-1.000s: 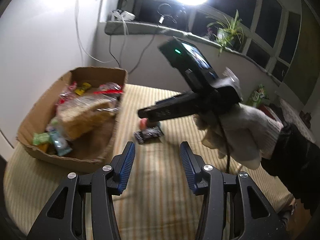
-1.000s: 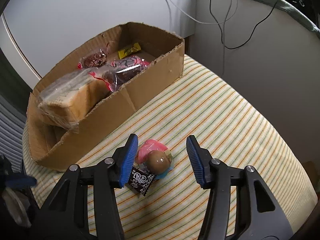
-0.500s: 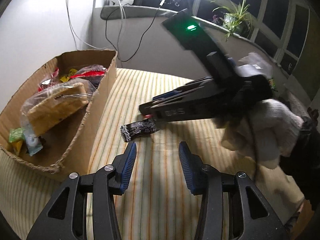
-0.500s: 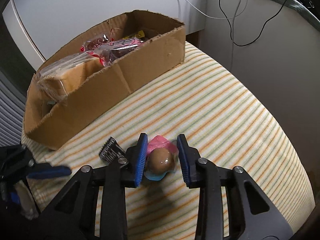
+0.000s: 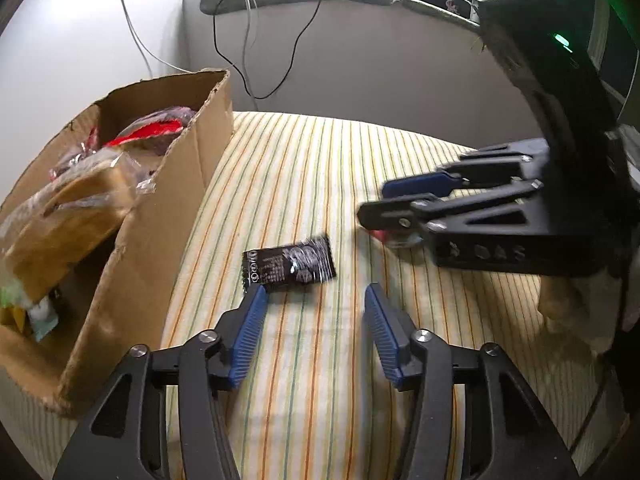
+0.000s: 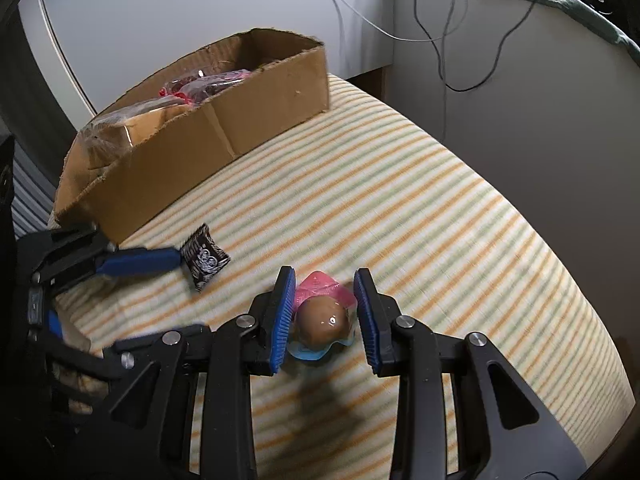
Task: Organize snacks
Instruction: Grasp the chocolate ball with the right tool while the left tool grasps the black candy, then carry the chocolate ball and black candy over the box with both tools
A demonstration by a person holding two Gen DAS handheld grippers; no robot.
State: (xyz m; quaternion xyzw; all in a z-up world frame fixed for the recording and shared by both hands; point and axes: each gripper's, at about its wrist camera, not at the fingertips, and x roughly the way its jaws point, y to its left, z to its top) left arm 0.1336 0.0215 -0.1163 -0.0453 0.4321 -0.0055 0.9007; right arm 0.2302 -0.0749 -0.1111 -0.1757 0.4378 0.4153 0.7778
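Right gripper [image 6: 324, 312]: its blue pads are closed against both sides of a brown egg-shaped sweet in pink and blue wrapping [image 6: 322, 318], which sits low between the jaws, just over the striped cloth [image 6: 420, 220]; whether it rests on the cloth cannot be told. Left gripper [image 5: 312, 330]: its jaws have just been opening and stand apart, about midway, with only bare cloth between the pads; a small black printed sachet [image 5: 288, 266] lies flat just ahead of the tips, the left pad's tip at its near corner, whether touching cannot be told. In the right wrist view the same sachet lies at the tip of the left gripper's blue finger, to the left of the held sweet. Farther out, left of both pairs of jaws, an open cardboard box [image 5: 160, 216] stands on the cloth with its long side toward the sachet. Inside it: a wrapped loaf of sliced bread [image 5: 68, 216] leaning across the middle, red-and-clear packets [image 5: 156, 128] at the far end, and small green, yellow and pale packets [image 5: 28, 308] in the near corner. Beyond the box, cables [image 6: 472, 40] hang down a pale wall.
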